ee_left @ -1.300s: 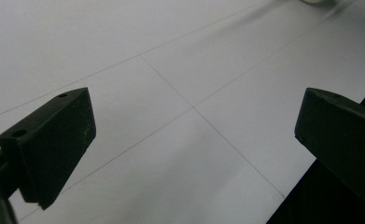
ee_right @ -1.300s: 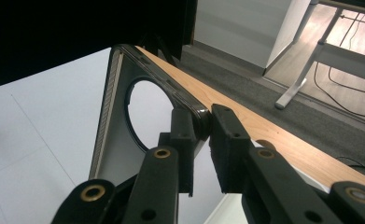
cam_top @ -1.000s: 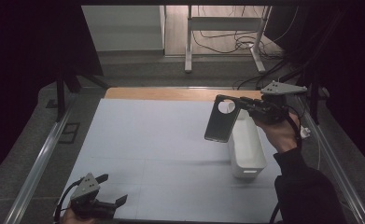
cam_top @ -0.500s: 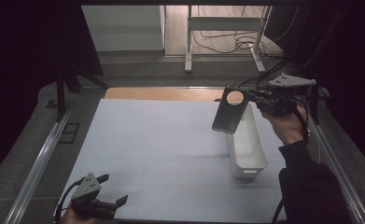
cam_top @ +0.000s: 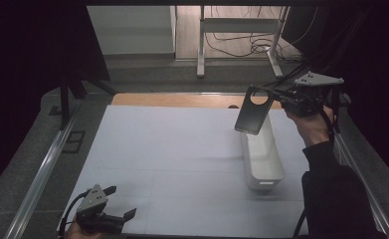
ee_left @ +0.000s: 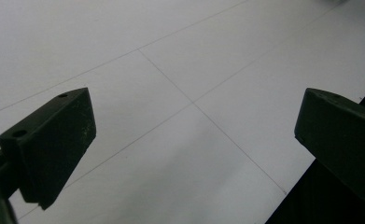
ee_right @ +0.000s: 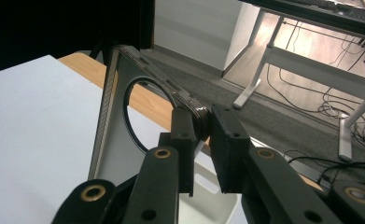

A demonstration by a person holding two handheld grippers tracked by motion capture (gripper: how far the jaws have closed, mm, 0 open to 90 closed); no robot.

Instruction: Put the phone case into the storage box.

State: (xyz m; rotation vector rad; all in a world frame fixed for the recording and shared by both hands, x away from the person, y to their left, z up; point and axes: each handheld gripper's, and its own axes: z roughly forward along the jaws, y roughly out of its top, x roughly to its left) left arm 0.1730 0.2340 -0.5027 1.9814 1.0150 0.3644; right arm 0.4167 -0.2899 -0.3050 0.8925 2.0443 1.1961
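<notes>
A dark phone case (cam_top: 254, 112) with a round cut-out hangs tilted in the air over the far end of a white oblong bin (cam_top: 264, 159). My right gripper (cam_top: 277, 97) is shut on the case's upper edge. In the right gripper view the case (ee_right: 109, 144) is pinched between the two black pads, the gripper (ee_right: 202, 125) grips its rim, and the bin (ee_right: 210, 198) lies below. My left gripper (cam_top: 121, 202) rests low at the table's front left, jaws wide apart. In the left gripper view nothing sits between its jaws (ee_left: 194, 126) but the white table.
The white table top (cam_top: 172, 149) ends in a wooden strip (cam_top: 182, 99) at the far edge. A metal rail (cam_top: 43, 169) runs along the left side. Behind the table stand desk legs (cam_top: 201, 50) with cables on the floor.
My right gripper has carried the case to the right and slightly away, from beside the bin to above its far end. The left gripper has stayed where it was.
</notes>
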